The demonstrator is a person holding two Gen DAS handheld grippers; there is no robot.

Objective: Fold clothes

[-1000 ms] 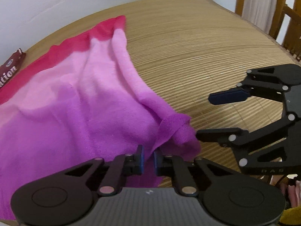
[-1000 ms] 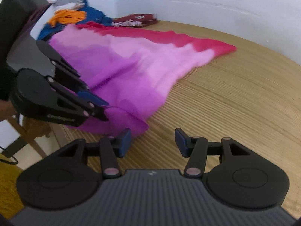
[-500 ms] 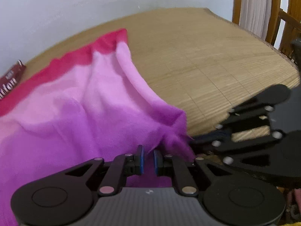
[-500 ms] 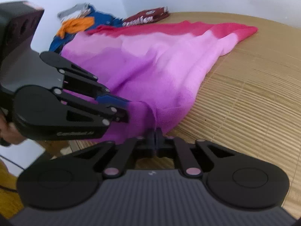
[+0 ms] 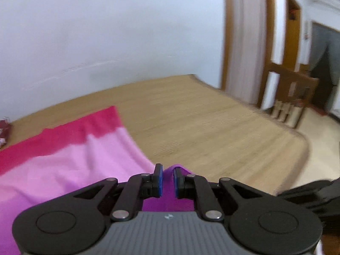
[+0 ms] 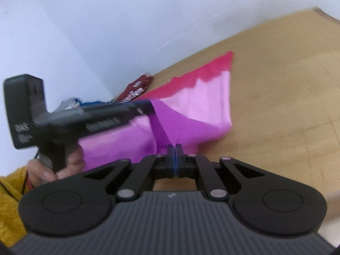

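Cloth (image 6: 191,114) now lifted off mat (image 5: 212,131), both grippers (image 5: 167,180) (image 6: 174,159) clamped on its edge.

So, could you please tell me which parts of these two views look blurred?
Left wrist view: woven mat and doorway smeared, left gripper sharp. Right wrist view: the other black handheld gripper and pink-to-purple cloth streaked, the right gripper crisp.

Soft even daylight, motion blur, fisheye bending

Cloth (image 5: 63,170) shades red to pale pink to purple. Desk (image 5: 212,131) is tan with fine ribbing; wall (image 5: 106,31) white. Sleeve (image 6: 10,201) mustard yellow, tools black with blue pads (image 5: 159,180).
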